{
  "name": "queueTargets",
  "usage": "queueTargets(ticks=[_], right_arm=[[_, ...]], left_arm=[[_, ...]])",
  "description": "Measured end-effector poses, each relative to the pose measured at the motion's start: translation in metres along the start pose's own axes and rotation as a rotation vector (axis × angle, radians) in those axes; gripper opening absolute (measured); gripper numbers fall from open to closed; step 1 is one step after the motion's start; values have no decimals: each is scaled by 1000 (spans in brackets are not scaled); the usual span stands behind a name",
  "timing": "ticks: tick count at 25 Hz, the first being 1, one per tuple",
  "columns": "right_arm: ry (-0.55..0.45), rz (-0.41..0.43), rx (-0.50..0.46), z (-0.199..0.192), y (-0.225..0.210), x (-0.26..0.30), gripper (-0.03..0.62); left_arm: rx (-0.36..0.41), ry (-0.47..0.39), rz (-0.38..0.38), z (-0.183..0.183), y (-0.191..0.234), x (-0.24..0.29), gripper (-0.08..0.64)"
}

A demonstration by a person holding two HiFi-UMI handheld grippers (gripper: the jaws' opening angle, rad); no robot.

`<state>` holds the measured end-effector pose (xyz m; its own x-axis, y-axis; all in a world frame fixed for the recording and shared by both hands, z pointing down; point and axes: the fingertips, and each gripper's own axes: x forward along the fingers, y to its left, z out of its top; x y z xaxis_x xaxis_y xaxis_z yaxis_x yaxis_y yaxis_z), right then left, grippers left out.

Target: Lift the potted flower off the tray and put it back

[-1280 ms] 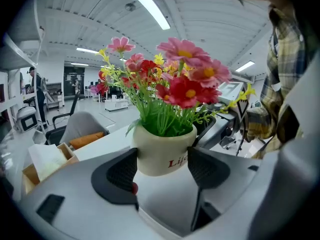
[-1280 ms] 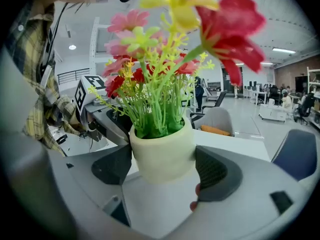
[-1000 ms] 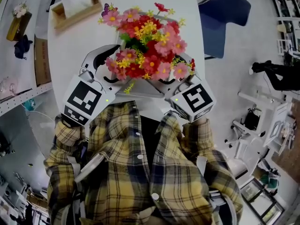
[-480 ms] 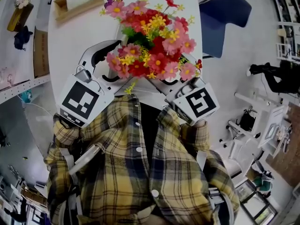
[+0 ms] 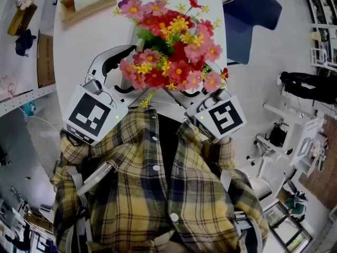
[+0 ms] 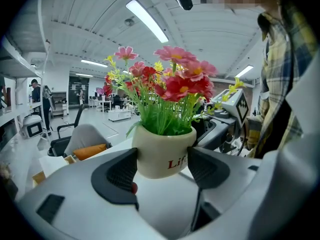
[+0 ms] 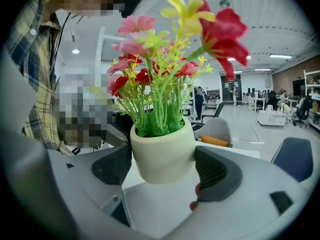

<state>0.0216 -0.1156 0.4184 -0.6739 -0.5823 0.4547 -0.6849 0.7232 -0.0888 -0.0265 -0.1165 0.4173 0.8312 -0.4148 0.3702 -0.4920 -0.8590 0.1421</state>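
White table (image 5: 79, 51) beneath; left gripper (image 6: 162, 170) and right gripper (image 7: 164, 170) clamp potted flower (image 5: 168, 51).

Cream pot (image 6: 162, 156), pink-red-yellow flowers (image 5: 171, 46)

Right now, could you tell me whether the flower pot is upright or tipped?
Upright: in both gripper views the flower pot has its mouth facing up, not leaning.

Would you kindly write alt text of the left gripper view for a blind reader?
The left gripper clamps a cream rounded pot of red, pink and yellow flowers between its dark padded jaws; a white table and an office lie behind.
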Motion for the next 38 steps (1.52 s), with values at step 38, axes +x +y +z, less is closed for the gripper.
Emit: queueTargets(ticks=[38], right_arm=[[3, -23, -7, 0, 0, -1, 382]], left_arm=[[-6, 7, -21, 0, -1, 1, 320]])
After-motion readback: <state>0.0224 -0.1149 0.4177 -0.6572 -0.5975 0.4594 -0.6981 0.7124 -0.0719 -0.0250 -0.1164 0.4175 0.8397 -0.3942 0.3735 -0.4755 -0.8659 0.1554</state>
